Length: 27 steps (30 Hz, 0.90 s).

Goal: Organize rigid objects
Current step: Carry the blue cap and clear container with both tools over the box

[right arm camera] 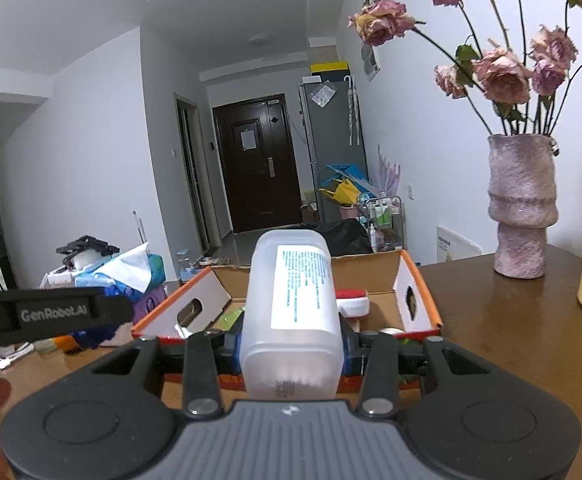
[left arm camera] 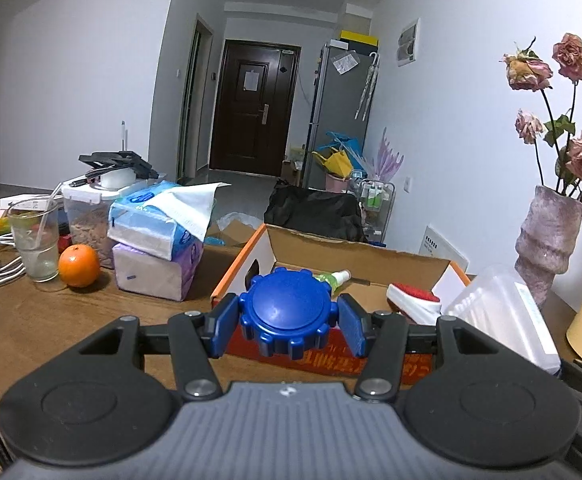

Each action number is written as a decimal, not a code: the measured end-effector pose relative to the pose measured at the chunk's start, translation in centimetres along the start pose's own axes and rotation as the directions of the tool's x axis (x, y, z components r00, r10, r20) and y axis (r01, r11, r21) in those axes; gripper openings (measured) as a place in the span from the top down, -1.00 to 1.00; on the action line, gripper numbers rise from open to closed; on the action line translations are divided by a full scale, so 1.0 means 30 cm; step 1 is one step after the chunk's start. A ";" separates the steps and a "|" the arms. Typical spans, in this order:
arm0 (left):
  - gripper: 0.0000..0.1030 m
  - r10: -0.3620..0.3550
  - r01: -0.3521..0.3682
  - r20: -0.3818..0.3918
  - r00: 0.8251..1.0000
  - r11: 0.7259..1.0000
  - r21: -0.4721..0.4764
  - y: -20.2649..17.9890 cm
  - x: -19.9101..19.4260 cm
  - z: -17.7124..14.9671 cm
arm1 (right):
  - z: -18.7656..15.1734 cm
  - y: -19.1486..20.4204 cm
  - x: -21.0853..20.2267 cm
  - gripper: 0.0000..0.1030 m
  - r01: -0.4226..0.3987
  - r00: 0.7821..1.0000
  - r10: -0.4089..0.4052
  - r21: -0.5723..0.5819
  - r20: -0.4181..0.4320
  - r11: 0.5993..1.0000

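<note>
Holding spray bottle [left arm camera: 337, 278] (and brush [left arm camera: 413, 300]): cardboard box [left arm camera: 355, 256].

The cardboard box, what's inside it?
Inside the cardboard box lie a green spray bottle and a red-and-white brush. The blue cap in the left gripper hides the rest.

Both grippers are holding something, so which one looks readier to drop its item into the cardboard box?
Probably the left gripper: its blue cap sits close by the cardboard box opening. The right gripper grips a bulky translucent container needing more room.
</note>
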<state>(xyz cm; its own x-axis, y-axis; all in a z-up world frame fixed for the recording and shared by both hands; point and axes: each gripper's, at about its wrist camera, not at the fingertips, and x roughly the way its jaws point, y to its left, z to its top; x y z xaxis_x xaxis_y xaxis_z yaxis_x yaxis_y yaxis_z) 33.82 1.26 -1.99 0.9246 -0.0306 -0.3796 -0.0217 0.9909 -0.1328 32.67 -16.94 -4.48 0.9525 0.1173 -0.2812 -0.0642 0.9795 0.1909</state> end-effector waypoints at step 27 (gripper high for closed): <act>-0.07 0.023 -0.023 0.003 1.000 1.000 -0.003 -0.046 0.329 0.111 | 0.116 -0.002 0.351 0.23 0.003 1.000 -0.003 -0.021 0.005 1.000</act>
<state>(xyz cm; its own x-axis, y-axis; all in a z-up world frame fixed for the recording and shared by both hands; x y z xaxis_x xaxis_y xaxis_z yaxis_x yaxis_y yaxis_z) 44.23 0.02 -2.52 0.9250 -0.0076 -0.3798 -0.0440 0.9909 -0.1269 43.75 -16.33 -4.19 0.9541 0.1139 -0.2771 -0.0678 0.9830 0.1705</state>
